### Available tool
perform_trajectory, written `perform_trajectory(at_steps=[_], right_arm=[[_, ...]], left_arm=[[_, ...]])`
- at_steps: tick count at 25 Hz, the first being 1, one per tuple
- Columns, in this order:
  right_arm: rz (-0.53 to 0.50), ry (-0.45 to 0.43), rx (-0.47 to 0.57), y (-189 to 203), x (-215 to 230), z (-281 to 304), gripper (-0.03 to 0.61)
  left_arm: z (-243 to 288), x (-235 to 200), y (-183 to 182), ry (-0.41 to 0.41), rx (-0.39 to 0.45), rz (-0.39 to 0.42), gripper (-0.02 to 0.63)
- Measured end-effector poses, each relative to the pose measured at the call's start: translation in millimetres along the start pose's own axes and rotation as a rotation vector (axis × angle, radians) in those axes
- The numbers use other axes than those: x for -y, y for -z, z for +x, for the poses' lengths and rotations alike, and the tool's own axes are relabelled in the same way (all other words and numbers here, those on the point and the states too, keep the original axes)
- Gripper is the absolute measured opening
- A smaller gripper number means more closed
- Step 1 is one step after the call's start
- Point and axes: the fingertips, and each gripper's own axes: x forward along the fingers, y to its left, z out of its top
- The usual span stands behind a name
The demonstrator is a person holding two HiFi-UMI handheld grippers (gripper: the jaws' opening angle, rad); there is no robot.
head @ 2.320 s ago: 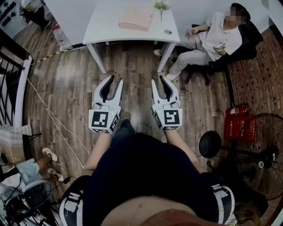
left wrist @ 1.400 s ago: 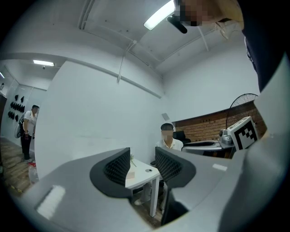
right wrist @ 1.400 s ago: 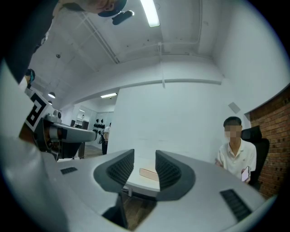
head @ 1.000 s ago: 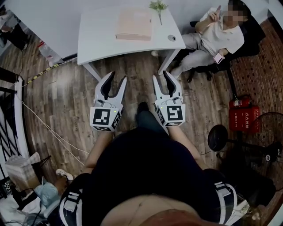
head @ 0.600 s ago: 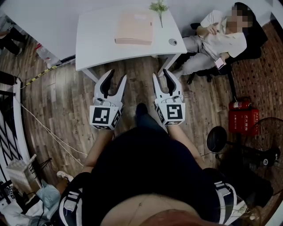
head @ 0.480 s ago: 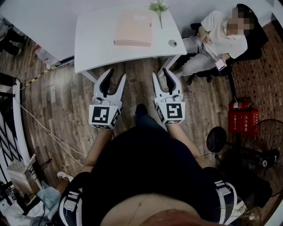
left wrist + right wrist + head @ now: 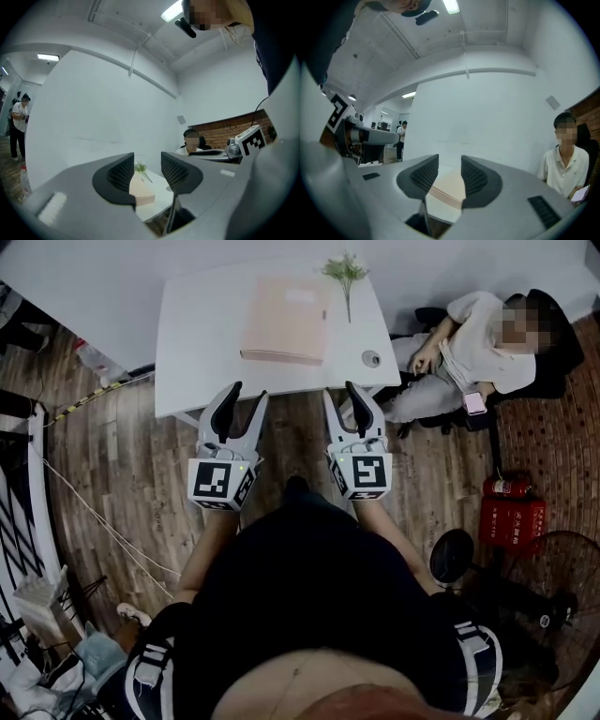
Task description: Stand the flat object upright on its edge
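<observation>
A flat pale pink book (image 7: 286, 319) lies on the white table (image 7: 197, 343) ahead of me, its spine toward me. It also shows between the jaws in the left gripper view, book (image 7: 142, 194), and in the right gripper view, book (image 7: 449, 189). My left gripper (image 7: 246, 395) is open and empty, its tips just short of the table's near edge. My right gripper (image 7: 339, 392) is open and empty too, level with that edge. Neither gripper touches the book.
A small green sprig (image 7: 345, 273) lies at the table's far right and a small round lid (image 7: 371, 358) near its right front corner. A person sits in a chair (image 7: 487, 348) to the right. A red box (image 7: 511, 517) and a fan (image 7: 553, 582) stand on the wooden floor.
The table and book have drawn nearer as I stepped forward; both grippers now reach the table's near edge. The jaws have kept the same gap.
</observation>
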Motion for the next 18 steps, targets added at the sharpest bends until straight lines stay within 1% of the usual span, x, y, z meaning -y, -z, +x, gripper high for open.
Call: perform_trajectory(at_steps=[10, 14, 18], right_arm=[[0.025, -0.053, -0.003, 9.8, 53.4, 74.4, 0.137], [0.014, -0.075, -0.015, 15.5, 64.4, 93.2, 0.137], [0.034, -0.076, -0.031, 23.1, 71.6, 106.2, 0.137]], left_arm=[[80.2, -23.7, 6.2, -0.055, -0.001, -0.009, 0.187], [99.3, -29.5, 11.2, -0.073, -0.004, -0.015, 0.187], [110.0, -35.4, 14.8, -0.085, -0.015, -0.019, 0.187]])
